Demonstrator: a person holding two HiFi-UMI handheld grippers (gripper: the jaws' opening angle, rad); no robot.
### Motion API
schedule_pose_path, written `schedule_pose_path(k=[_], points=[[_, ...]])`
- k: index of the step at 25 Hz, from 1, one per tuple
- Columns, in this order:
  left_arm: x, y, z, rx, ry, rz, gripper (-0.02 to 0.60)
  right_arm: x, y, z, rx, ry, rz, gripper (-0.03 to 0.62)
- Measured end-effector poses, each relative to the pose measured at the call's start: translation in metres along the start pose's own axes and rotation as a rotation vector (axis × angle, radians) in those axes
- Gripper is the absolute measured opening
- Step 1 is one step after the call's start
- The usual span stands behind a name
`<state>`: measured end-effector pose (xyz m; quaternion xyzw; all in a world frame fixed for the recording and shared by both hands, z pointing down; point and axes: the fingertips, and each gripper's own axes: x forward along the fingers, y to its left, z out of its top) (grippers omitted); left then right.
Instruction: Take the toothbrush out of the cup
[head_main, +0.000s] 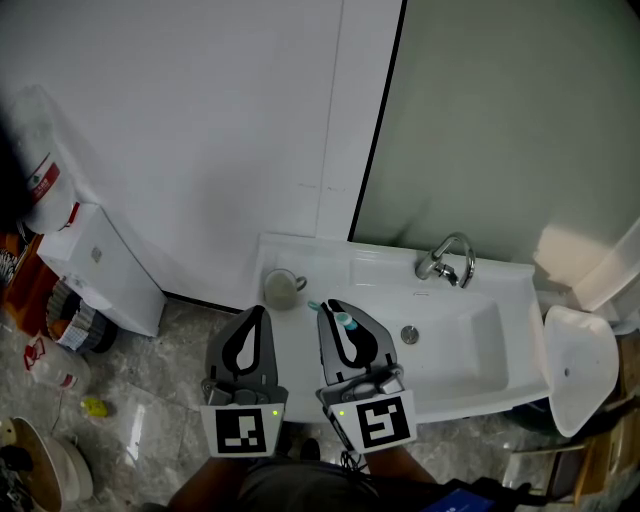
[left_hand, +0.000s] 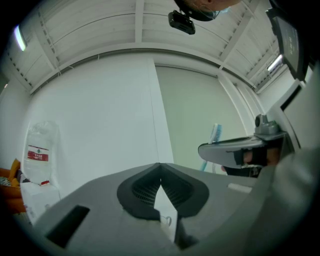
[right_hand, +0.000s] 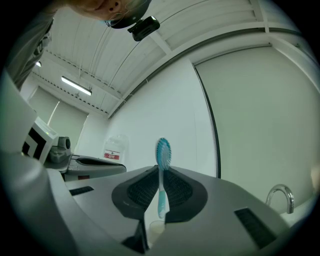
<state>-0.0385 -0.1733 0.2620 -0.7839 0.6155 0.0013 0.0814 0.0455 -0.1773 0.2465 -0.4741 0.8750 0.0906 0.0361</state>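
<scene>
Toothbrush: slim teal-and-white plastic toothbrush (right_hand: 161, 186), clear of the cup and held above the near edge of the sink counter.
Long axis: upright, with the blue-and-white bristle head on top and the handle end hanging below the jaws.
Right gripper (head_main: 331, 305): clenched on the toothbrush handle, the pads pinching it mid-length.
Left gripper (head_main: 260, 312): jaw tips pressed together with nothing between them, hovering just beside the right one.
Cup: greyish ceramic mug (head_main: 282, 290), standing on the left end of the white sink counter (head_main: 500, 345), just beyond the grippers.
Tap: curved chrome faucet (head_main: 447, 258) behind the basin.
</scene>
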Motion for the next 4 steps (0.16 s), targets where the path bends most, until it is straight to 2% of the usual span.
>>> schedule_pose_path(k=[4], points=[[0.0052, -0.0006, -0.0011, 0.005, 0.005, -0.004, 0.014, 0.0036, -0.0038, -0.0015, 0.002, 0.003, -0.001, 0.034]])
